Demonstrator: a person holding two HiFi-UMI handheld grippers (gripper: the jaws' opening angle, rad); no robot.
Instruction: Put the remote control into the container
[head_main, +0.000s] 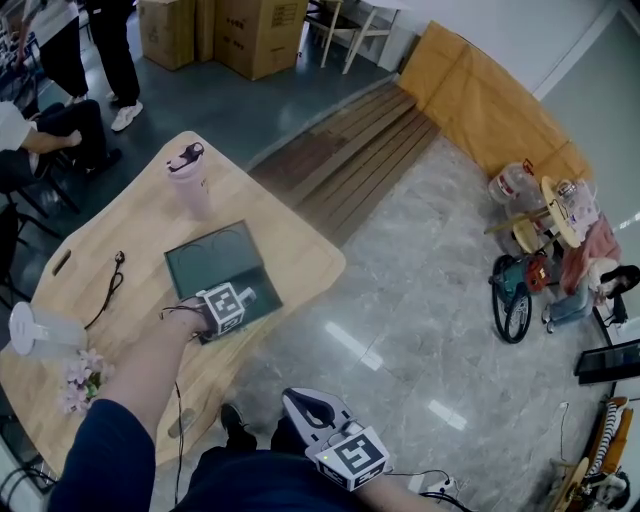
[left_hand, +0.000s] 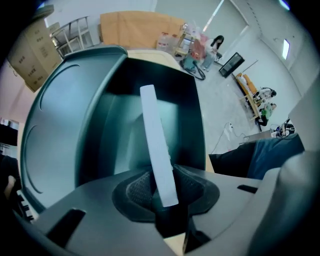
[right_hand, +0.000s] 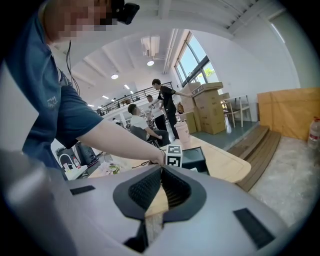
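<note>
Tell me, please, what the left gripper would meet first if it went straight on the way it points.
Most likely the floor of the container. The left gripper points steeply down into it, with the remote showing between its jaws. Depth is hard to judge.

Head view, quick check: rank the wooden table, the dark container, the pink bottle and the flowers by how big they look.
1. wooden table, by far the largest
2. dark container
3. pink bottle and flowers: they look about alike, and the flowers sit nearer the camera, so I won't rank them.
</note>
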